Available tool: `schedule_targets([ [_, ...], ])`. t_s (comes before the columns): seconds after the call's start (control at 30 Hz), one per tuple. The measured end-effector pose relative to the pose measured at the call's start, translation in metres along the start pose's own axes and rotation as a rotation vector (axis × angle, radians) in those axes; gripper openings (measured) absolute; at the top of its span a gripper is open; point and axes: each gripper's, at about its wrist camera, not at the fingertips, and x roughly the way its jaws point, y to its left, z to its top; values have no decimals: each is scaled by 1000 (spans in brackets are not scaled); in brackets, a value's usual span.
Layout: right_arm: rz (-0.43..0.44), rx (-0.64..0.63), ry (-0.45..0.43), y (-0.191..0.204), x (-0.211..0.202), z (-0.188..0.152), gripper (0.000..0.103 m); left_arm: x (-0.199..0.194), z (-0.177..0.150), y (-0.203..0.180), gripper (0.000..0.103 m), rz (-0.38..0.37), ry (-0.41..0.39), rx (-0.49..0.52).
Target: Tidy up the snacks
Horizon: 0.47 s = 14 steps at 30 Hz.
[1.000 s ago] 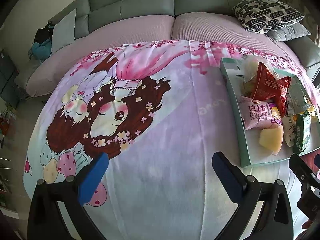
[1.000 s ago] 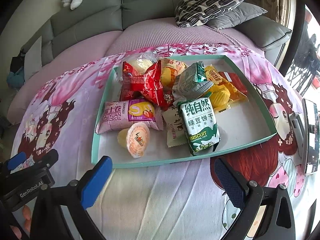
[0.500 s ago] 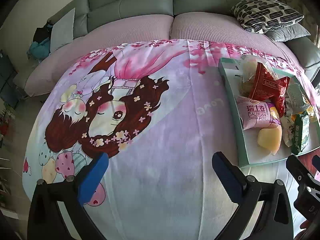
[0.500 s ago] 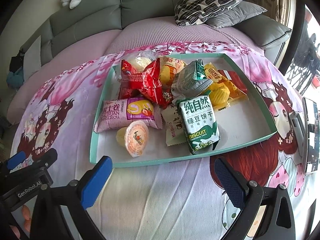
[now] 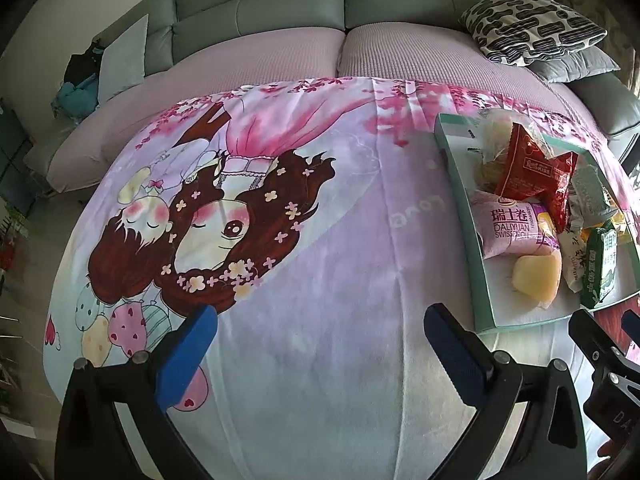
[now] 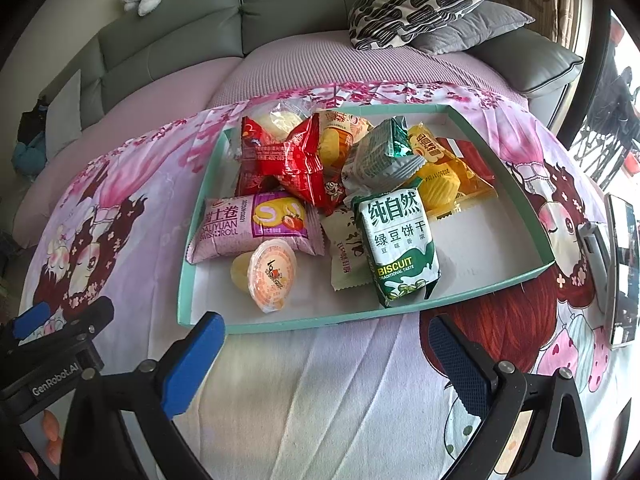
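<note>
At the far left, the left gripper [image 5: 320,332] hovers over the bare cartoon-print blanket [image 5: 320,240], its blue-padded jaws spread wide with nothing between them. To its right lies a shallow teal tray [image 6: 304,325] of snacks, resting flat on the blanket in front of a grey sofa [image 6: 280,12]. Inside the tray, along its left side, a pink Swiss roll packet [image 6: 256,224] lies lengthwise, with a small orange-lidded jelly cup [image 6: 273,276] just in front of it, near the front wall. Behind them sit crumpled red wrappers [image 6: 296,160], and to their right a green-and-white biscuit pack [image 6: 402,246] rests with its lower end against the front wall, a pale sachet [image 6: 346,256] tucked beside it. Further back are a grey-green packet [image 6: 384,160] and yellow packets [image 6: 440,180]; the tray's right part is bare. The right gripper [image 6: 324,342] hangs just before the tray's front wall, jaws wide apart and empty. At the far right edge a phone [image 6: 622,268] lies on the blanket.
</note>
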Motion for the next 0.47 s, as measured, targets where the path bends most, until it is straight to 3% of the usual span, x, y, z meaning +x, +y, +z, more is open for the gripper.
schedule_targets([
  [0.47,-1,0,2,0,0,0,103,-4,0,-1,103,8,-24,16],
])
